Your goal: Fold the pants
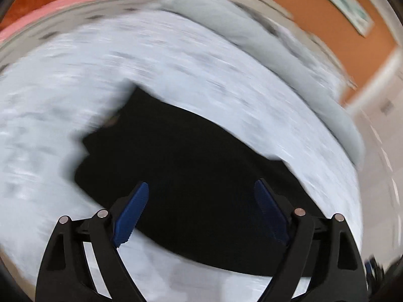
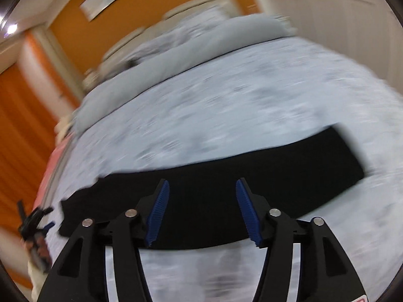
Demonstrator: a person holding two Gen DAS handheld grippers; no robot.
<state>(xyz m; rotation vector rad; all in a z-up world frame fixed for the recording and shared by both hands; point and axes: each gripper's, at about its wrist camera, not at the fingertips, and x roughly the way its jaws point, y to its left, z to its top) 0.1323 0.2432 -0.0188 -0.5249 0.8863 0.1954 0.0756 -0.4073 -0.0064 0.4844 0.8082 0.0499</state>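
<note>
Both grippers stood released and empty: the left gripper (image 1: 200, 210) spread wide, the right gripper (image 2: 202, 211) parted less, each poised above the black pants (image 2: 214, 201). The pants lay as a long folded band on the pale patterned bed (image 2: 239, 95), near its front edge. Heavy blur clouded both views, so a hasty regrasp might have pinched only the top layer and dragged the fold askew.

Both wrist cameras look forward and steeply down along their own fingers, from close above the bed (image 1: 176, 58). The left view faces the bed's far edge and an orange wall (image 1: 314, 12); the right faces the same wall (image 2: 83, 37). Both views share the black pants (image 1: 189, 176) and the grey duvet (image 2: 176, 58).
</note>
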